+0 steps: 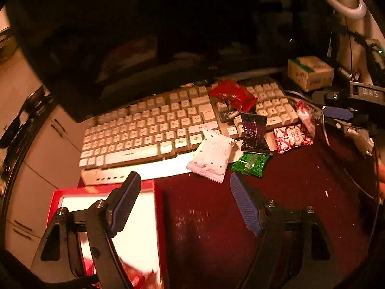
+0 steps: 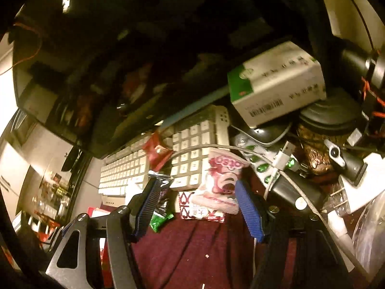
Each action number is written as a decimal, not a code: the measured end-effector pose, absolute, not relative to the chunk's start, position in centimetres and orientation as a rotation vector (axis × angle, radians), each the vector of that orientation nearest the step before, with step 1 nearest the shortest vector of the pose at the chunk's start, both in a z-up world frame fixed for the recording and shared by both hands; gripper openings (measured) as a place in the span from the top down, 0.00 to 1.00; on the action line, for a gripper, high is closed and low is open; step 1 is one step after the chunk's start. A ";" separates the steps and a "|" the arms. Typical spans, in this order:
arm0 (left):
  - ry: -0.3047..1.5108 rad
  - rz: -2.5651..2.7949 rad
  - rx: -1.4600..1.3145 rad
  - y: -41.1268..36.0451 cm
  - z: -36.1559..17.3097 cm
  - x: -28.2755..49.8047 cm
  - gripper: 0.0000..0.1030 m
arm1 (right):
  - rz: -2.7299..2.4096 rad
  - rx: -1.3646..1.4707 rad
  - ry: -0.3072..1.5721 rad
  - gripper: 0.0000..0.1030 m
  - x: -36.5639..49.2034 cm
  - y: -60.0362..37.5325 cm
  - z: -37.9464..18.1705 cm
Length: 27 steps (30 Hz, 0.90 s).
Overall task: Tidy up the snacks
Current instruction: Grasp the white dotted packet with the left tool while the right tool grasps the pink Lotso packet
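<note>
Snacks lie in a loose cluster ahead of both tongs, on and against the near right end of the keyboard (image 1: 149, 130). White packet (image 1: 211, 155) sits just ahead of the left gripper (image 1: 185, 187), half on the keyboard edge; green packet (image 1: 251, 163) lies beside it, close to the right fingertip. Dark packet (image 1: 253, 132) is behind the green one, red-and-white packet (image 1: 292, 138) to its right, red packet (image 1: 232, 95) farther ahead on the keys. Left gripper: jaws wide apart, nothing between the pads. Red box (image 1: 105, 192) with pale interior lies under its left finger.

Right gripper (image 2: 195, 190): jaws apart, nothing clamped. Pink packet (image 2: 222, 180) lies ahead, between the fingertips and nearer the right one; contact cannot be told. Dark packet and green packet (image 2: 160, 219) sit by its left finger.

All rests on a maroon cloth (image 1: 276, 192). Cardboard carton (image 2: 276, 84) stands farther ahead to the right.
</note>
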<state>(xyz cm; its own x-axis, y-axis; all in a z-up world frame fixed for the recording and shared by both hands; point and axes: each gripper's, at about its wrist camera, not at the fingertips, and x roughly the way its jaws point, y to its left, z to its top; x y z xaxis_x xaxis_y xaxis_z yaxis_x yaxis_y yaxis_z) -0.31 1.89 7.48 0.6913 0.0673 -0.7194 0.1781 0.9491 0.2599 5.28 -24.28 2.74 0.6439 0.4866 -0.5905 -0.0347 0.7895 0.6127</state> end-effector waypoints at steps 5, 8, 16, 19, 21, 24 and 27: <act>0.862 -0.063 0.350 2.2 6.6 2.6 0.25 | 0.273 0.582 0.867 0.35 5.9 -23.8 1.5; 0.883 -0.104 0.348 2.0 6.2 3.6 0.25 | 0.247 0.594 0.876 0.35 6.3 -24.1 0.8; 0.910 -0.180 0.298 1.1 5.3 5.1 0.25 | 0.232 0.598 0.890 0.35 7.0 -23.5 -0.5; 0.924 -0.179 0.317 0.3 4.7 5.7 0.25 | 0.243 0.612 0.903 0.35 7.6 -23.2 -1.1; 0.940 -0.189 0.314 0.0 4.3 6.0 0.25 | 0.243 0.611 0.901 0.35 7.7 -23.1 -1.3; 0.952 -0.215 0.295 -0.4 4.1 6.5 0.25 | 0.252 0.614 0.898 0.35 7.7 -23.0 -1.3; 0.951 -0.234 0.283 -0.7 3.8 6.7 0.26 | 0.254 0.610 0.895 0.37 7.9 -22.9 -1.4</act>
<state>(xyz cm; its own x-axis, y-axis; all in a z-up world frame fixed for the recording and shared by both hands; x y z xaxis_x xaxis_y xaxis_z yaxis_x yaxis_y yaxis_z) 6.67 -0.66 3.80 0.5608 -0.0724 -0.8247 0.3192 0.9381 0.1347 7.90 -22.90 -1.42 0.6100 0.4504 -0.6520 0.0412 0.8036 0.5937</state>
